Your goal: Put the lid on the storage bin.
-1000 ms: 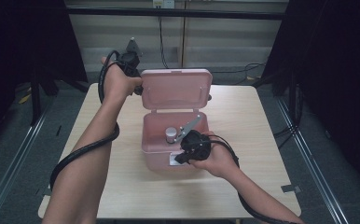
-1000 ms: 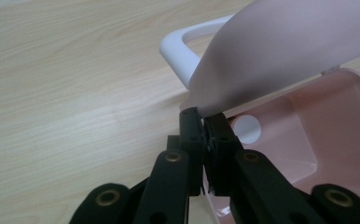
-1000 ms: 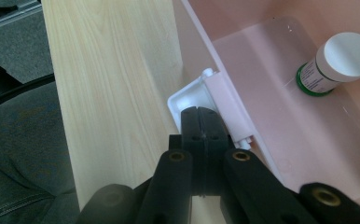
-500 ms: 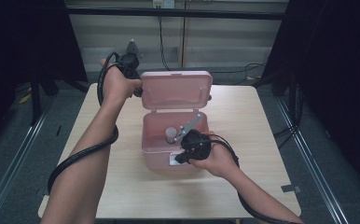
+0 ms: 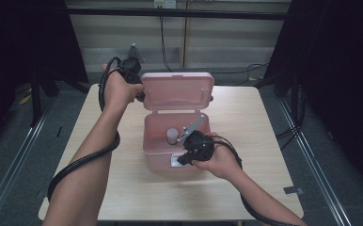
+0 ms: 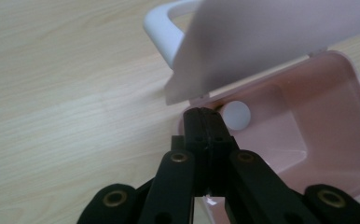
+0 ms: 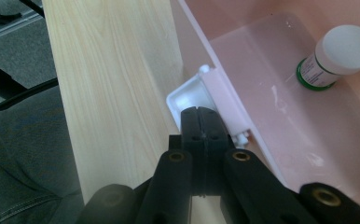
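A pink plastic box (image 5: 158, 157) stands mid-table with its lid (image 5: 177, 92) raised upright. Inside it is a small bottle (image 5: 172, 135) with a white cap and a green-banded label (image 7: 336, 53). My left gripper (image 5: 139, 94) is at the lid's left edge. In the left gripper view its jaws (image 6: 204, 112) are shut, with their tips just under the lid (image 6: 262, 42). My right gripper (image 5: 182, 157) is at the box's front wall. Its shut jaws (image 7: 200, 111) point at the white latch (image 7: 187, 95).
A white carry handle (image 6: 162, 28) sticks out behind the lid. Bare wooden tabletop (image 5: 264, 122) lies all around the box. Black cables trail from both grippers along the forearms. Dark curtains and metal rails flank the table.
My left hand has shifted slightly right and turned at the lid's edge, so its grey plate now shows. The lid stays upright. The right gripper has held still at the latch.
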{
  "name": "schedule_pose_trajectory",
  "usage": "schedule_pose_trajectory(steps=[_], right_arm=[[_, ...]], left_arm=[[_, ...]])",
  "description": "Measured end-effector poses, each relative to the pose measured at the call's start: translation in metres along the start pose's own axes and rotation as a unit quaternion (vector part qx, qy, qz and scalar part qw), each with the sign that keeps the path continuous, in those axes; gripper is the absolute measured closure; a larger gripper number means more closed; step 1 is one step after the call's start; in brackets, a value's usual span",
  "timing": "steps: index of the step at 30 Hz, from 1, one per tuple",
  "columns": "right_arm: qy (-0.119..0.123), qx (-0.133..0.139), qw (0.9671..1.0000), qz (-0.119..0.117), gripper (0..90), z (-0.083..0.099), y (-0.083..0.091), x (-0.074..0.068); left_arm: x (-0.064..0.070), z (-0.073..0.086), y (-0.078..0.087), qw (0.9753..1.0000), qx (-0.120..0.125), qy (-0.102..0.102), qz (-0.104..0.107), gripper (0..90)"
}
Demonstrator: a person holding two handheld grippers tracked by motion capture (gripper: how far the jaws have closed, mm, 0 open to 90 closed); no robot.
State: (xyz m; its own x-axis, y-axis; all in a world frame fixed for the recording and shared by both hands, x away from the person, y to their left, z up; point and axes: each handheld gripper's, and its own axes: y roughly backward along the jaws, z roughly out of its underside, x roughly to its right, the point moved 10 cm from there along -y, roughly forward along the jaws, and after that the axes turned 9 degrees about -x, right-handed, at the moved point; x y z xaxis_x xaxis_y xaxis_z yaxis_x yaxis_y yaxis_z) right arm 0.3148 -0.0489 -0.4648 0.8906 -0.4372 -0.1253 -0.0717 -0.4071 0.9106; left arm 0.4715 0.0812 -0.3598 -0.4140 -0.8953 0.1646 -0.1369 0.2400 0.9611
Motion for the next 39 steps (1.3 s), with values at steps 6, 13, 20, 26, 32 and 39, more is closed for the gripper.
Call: schedule_pose_trajectory(steps=[6,13,20,26,32,39], right_arm=[[0.0,0.002,1.0,0.001,90.0,0.002,0.003,0.001],[0.001,0.006,1.0,-0.006,90.0,0.001,0.005,0.001],[0.001,0.015,0.9998,-0.013,90.0,0.0,0.018,0.003],[-0.005,0.015,0.9998,-0.011,90.0,0.002,0.023,0.012],[-0.014,0.02,0.9997,-0.004,90.0,0.0,0.026,0.019],[-0.048,0.032,0.9983,0.004,90.0,0.005,0.036,0.035]], left_arm=[[-0.009,0.0,0.007,0.9999,-0.003,0.004,-0.011,90.0],[-0.033,-0.015,0.014,0.9993,0.013,0.032,-0.011,90.0],[-0.033,-0.05,0.018,0.9976,0.049,0.034,0.034,90.0],[-0.023,-0.057,0.016,0.997,0.051,0.02,0.055,90.0],[-0.02,-0.05,0.018,0.9972,0.049,0.011,0.055,90.0],[-0.02,-0.044,0.019,0.9974,0.049,0.01,0.051,90.0]])
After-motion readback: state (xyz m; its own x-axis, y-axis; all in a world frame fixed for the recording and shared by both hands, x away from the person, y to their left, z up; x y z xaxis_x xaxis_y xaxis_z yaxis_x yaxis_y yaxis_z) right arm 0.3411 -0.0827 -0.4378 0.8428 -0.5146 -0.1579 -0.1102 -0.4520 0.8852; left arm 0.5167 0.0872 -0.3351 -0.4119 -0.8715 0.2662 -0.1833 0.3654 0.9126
